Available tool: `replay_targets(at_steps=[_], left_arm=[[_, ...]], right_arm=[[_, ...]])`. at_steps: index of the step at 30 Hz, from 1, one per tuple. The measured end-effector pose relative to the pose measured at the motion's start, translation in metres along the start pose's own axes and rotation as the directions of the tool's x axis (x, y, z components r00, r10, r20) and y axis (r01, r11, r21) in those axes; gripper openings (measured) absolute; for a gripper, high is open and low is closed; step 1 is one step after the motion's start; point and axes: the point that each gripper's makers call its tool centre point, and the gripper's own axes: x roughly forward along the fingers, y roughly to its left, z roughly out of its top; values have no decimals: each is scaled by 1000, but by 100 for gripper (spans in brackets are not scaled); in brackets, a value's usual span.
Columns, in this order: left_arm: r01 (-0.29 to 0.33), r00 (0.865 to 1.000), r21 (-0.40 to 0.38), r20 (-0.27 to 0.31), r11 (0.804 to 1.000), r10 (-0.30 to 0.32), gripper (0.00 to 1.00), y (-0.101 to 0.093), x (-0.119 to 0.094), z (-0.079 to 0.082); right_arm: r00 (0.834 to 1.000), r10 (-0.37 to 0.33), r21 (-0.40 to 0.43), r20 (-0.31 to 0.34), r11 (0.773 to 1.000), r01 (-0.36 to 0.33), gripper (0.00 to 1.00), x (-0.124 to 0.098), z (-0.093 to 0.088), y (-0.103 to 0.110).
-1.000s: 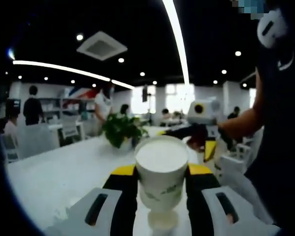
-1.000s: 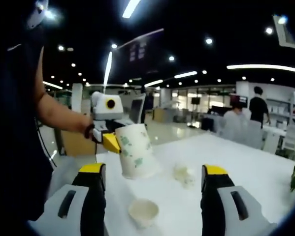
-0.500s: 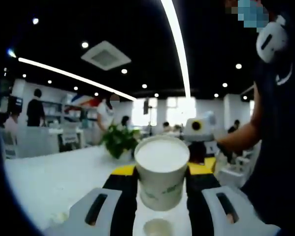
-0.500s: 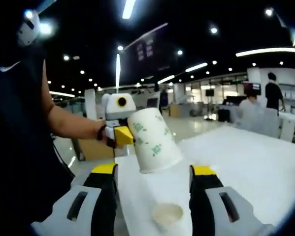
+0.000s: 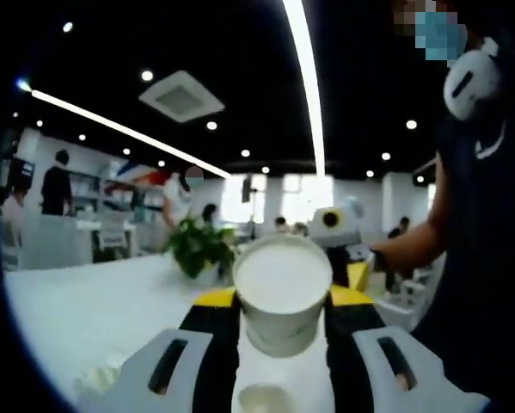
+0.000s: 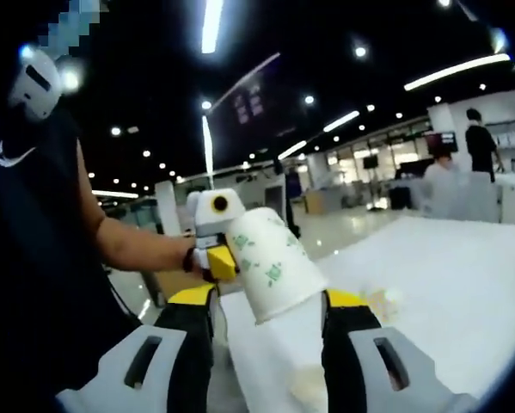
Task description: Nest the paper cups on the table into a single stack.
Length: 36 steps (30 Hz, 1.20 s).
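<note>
A white paper cup with green print (image 5: 281, 297) sits between my left gripper's (image 5: 279, 299) yellow-tipped jaws, which are shut on it, its open mouth facing the camera. In the right gripper view the same cup (image 6: 272, 265) hangs tilted from the left gripper (image 6: 217, 258), with its wide end between my right gripper's (image 6: 269, 301) jaws. Those jaws stand open, with a gap on the left side of the cup. A second paper cup (image 5: 259, 398) stands upright on the white table (image 5: 85, 310) just below; it is a blur (image 6: 304, 383) in the right gripper view. The right gripper (image 5: 347, 262) shows behind the held cup.
A crumpled pale object (image 6: 383, 301) lies on the table (image 6: 463, 284) beyond the cups. A potted green plant (image 5: 193, 245) stands further back. The person's arm (image 6: 128, 245) and dark shirt (image 5: 481, 284) are close by. Other people stand in the room behind.
My right gripper has moved up to the held cup and its jaws have narrowed around the cup's wide end. The table cup has slid lower in both views.
</note>
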Motion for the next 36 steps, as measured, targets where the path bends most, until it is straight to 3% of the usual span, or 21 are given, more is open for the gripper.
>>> replay_targets(at_steps=[4, 11, 15, 28, 36], left_arm=[[36, 999, -1, -30, 999, -36, 37, -5, -2, -4], [92, 991, 22, -100, 996, -90, 37, -13, -4, -16], [98, 992, 6, -75, 995, -98, 37, -15, -5, -14], [91, 993, 34, -85, 995, -88, 39, -16, -3, -12], [79, 994, 44, -83, 996, -75, 45, -15, -3, -6]], right_arm=[[1000, 14, 4, -6, 1000, -14, 35, -1, 1, 2], [997, 80, 37, -10, 996, -80, 27, 1, 4, 14], [994, 109, 54, 0, 993, -109, 19, 2, 8, 20], [983, 182, 83, -10, 980, -181, 1, 1, 14, 36], [977, 213, 77, -14, 974, -212, 0, 3, 18, 45]])
